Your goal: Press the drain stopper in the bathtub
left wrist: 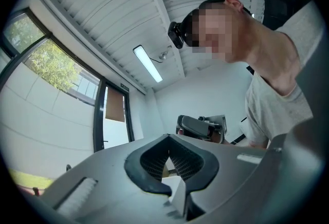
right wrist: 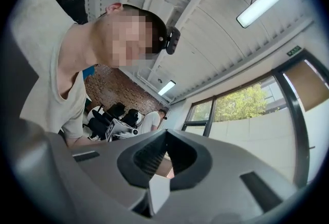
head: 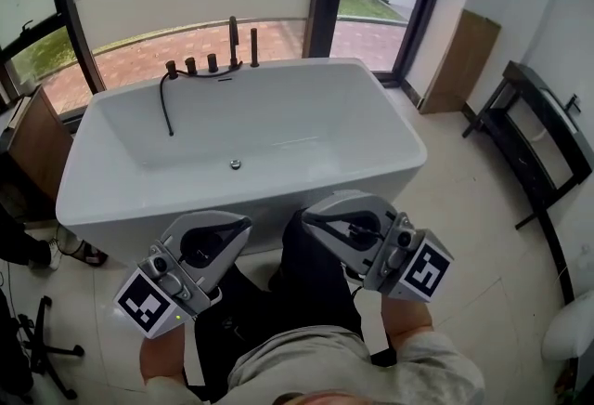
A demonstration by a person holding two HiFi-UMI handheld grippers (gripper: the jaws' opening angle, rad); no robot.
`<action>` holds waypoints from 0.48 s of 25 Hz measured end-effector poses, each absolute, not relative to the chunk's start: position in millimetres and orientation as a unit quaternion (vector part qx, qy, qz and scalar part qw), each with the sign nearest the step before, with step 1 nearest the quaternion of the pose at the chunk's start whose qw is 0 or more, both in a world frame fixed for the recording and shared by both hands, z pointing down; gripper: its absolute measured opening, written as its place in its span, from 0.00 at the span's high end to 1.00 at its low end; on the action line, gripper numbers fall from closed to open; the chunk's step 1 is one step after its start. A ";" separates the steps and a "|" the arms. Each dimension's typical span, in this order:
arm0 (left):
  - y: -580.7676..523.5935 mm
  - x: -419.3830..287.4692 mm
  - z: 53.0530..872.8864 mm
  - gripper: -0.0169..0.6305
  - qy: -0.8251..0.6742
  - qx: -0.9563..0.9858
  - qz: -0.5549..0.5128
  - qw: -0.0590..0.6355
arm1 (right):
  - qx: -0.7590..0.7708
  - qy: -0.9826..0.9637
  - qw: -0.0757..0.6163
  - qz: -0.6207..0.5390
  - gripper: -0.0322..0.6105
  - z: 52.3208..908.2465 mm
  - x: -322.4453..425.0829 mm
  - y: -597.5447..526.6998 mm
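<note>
Left gripper [head: 243, 225] and right gripper [head: 308, 215], jaws closed together and empty, held near the white bathtub's [head: 390, 129] front rim; drain stopper [head: 236, 164] on the tub floor.

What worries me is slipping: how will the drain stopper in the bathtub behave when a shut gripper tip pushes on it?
The drain stopper looks small, round and shiny, so a tip may skid off unless centred. Set low in the floor of the bathtub, it probably won't tip or roll, only sink straight down.
</note>
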State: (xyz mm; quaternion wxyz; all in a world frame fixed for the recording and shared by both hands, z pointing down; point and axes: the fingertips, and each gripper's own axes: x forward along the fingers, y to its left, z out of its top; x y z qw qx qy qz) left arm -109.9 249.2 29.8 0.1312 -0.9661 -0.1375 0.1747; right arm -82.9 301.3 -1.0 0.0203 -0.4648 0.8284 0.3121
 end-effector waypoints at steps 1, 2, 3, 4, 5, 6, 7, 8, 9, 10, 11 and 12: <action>252.1 -112.7 26.7 0.98 -0.143 -0.965 0.182 0.127 | -0.464 0.826 0.017 0.320 0.95 -1.8 -84.9 304.4; 255.1 -114.7 24.0 0.98 -0.147 -0.963 0.187 0.127 | -0.464 0.823 0.013 0.327 0.95 -1.8 -86.1 306.4; 258.2 -115.8 22.4 0.98 -0.149 -0.962 0.189 0.130 | -0.466 0.820 0.008 0.331 0.95 -1.1 -86.6 307.3; 260.9 -116.1 22.0 0.98 -0.151 -0.961 0.190 0.134 | -0.468 0.819 0.003 0.332 0.95 0.3 -86.5 307.5; 263.0 -116.1 22.4 0.98 -0.152 -0.960 0.189 0.137 | -0.470 0.818 0.001 0.331 0.95 1.6 -86.0 307.4; 264.7 -115.8 23.2 0.98 -0.153 -0.960 0.187 0.139 | -0.472 0.818 0.000 0.329 0.95 2.4 -85.5 307.2; 265.9 -115.4 23.9 0.98 -0.155 -0.960 0.186 0.140 | -0.473 0.818 0.000 0.327 0.95 2.9 -85.1 307.0; 266.9 -114.9 24.3 0.98 -0.157 -0.960 0.186 0.139 | -0.473 0.818 -0.001 0.326 0.95 3.4 -84.8 306.8; 267.7 -114.4 24.6 0.98 -0.159 -0.960 0.186 0.138 | -0.474 0.818 -0.003 0.326 0.95 4.1 -84.8 306.6; 268.3 -114.0 24.8 0.98 -0.159 -0.960 0.185 0.138 | -0.473 0.818 -0.006 0.327 0.95 4.9 -85.0 306.4; 268.9 -113.8 24.9 0.98 -0.160 -0.960 0.185 0.138 | -0.473 0.818 -0.008 0.328 0.95 5.7 -85.6 306.2; 269.5 -113.6 24.9 0.98 -0.160 -0.960 0.184 0.139 | -0.472 0.818 -0.011 0.329 0.95 6.3 -86.3 306.1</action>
